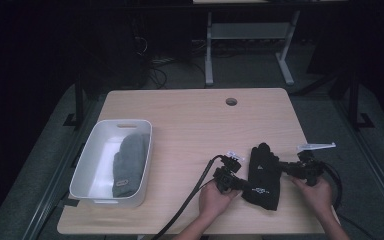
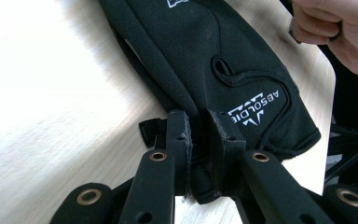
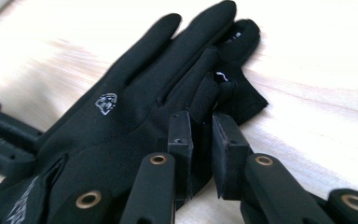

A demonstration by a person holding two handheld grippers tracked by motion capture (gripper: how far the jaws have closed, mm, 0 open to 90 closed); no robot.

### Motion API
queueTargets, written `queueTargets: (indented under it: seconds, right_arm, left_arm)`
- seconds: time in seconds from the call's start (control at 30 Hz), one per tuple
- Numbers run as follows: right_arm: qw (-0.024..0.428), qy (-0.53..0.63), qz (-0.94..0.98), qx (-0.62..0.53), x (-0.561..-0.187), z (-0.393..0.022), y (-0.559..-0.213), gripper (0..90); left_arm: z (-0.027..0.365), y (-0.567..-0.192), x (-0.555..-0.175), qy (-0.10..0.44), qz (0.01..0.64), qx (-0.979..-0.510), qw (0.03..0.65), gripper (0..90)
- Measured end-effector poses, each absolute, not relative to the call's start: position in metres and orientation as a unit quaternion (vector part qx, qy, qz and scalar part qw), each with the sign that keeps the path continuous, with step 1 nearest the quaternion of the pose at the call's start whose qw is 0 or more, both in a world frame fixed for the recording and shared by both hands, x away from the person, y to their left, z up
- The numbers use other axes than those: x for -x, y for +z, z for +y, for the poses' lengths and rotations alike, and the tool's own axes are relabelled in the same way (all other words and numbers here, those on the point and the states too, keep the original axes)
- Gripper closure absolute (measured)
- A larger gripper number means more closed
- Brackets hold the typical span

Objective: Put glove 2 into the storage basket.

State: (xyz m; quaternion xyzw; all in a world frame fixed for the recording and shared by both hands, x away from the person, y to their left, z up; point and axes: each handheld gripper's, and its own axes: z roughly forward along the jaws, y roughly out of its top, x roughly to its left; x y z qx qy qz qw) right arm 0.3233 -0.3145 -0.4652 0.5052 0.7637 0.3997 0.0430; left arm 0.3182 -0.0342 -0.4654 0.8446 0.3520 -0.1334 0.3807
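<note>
A black glove [image 1: 264,175] lies flat on the wooden table near its front right, fingers pointing away from me. My left gripper [image 1: 245,185] is shut on the glove's cuff edge; in the left gripper view the jaws [image 2: 200,126] pinch the fabric beside the white logo on the glove [image 2: 205,60]. From the right side, my right gripper [image 1: 280,167] is shut on the glove's side edge. In the right gripper view its jaws [image 3: 204,126] squeeze a fold of the glove [image 3: 135,107] near the thumb.
A white bin [image 1: 87,165] stands at the table's left, holding a grey glove [image 1: 130,162]. A cable hole [image 1: 231,101] sits near the far edge. Black cables trail from both grippers toward the front edge. The floor around the table is dark.
</note>
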Motion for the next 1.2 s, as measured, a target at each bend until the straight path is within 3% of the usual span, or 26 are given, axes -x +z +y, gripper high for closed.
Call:
queueTargets:
  seconds: [0.53,1.2]
  right_arm:
    - [0.005,0.461,0.739,-0.491,-0.314,-0.303,-0.446,79.5]
    - [-0.012,0.497,0.752,-0.433,-0.327,-0.249,-0.385,79.5]
  left_arm:
    - [0.000,-0.444,-0.313,-0.124,0.345,-0.841,0.397,81.1]
    - [0.065,-0.390,-0.302,-0.080,0.345,-0.831,0.429,81.4]
